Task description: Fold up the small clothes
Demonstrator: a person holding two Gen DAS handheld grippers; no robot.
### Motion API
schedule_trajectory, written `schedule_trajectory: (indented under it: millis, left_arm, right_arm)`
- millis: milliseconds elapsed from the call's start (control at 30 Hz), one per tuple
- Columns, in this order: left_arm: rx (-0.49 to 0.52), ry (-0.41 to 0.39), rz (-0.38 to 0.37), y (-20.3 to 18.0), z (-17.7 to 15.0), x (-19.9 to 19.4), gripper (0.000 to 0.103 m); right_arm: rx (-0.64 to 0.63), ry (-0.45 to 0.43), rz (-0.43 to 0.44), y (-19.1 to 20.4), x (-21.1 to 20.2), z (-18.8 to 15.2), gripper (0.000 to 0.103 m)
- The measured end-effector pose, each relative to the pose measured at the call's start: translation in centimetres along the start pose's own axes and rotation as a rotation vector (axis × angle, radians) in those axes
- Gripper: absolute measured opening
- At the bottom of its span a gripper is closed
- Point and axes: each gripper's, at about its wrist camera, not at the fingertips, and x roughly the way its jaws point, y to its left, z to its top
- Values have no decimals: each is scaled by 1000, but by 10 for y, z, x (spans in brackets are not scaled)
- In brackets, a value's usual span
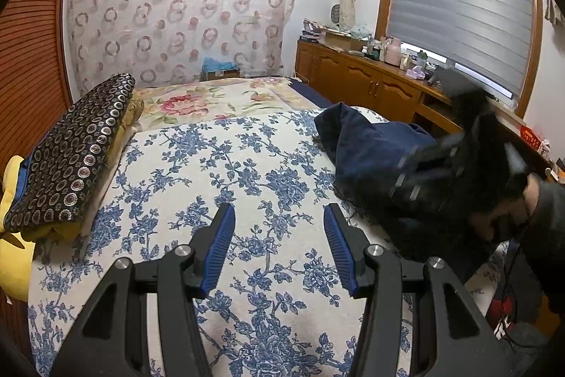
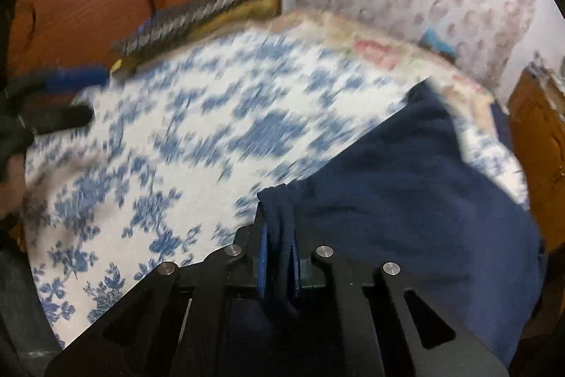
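The left tool (image 1: pixel 279 246) hovered over the blue-floral bedspread (image 1: pixel 212 165), its blue-padded fingers spread wide with nothing between them. The right tool (image 2: pixel 279 253) was pinched tight on an edge of the navy garment (image 2: pixel 406 200) — the cloth bunched between its pads and trailed over the bed's right side. A stack of folded bedding (image 1: pixel 70 151) lay along the left edge, well apart from the garment.

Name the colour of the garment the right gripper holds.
Navy blue garment, plain; the right wrist view shows it best.
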Motion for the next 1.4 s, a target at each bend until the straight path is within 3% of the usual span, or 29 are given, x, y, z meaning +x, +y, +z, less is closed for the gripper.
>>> schedule_trajectory:
  millis: [133, 300, 533, 633, 767, 800, 933, 1200, 1400]
  left_arm:
    - [5, 4, -5, -3, 0, 3, 51]
    - [6, -2, -12, -7, 0, 4, 51]
    - [17, 13, -22, -12, -4, 8, 51]
    - [21, 21, -26, -14, -5, 9, 51]
    - [27, 30, -34, -18, -7, 12, 51]
    - [30, 33, -37, -19, -7, 13, 51]
    - [40, 35, -55, -27, -7, 15, 51]
    - [70, 54, -99, -48, -8, 21, 51]
    - [99, 80, -129, -67, -11, 27, 51]
  right_arm:
    - [55, -104, -101, -37, -46, 11, 7]
    - [101, -153, -295, -96, -91, 18, 7]
    - [202, -74, -540, -178, -81, 5, 7]
    - [277, -32, -592, -205, -68, -6, 9]
    - [352, -10, -644, -222, -67, -18, 38]
    - [360, -12, -626, -222, -68, -20, 44]
    - [356, -25, -546, -206, -81, -34, 44]
    - [300, -32, -398, -130, -108, -93, 44]
    - [341, -18, -321, -100, -113, -131, 43]
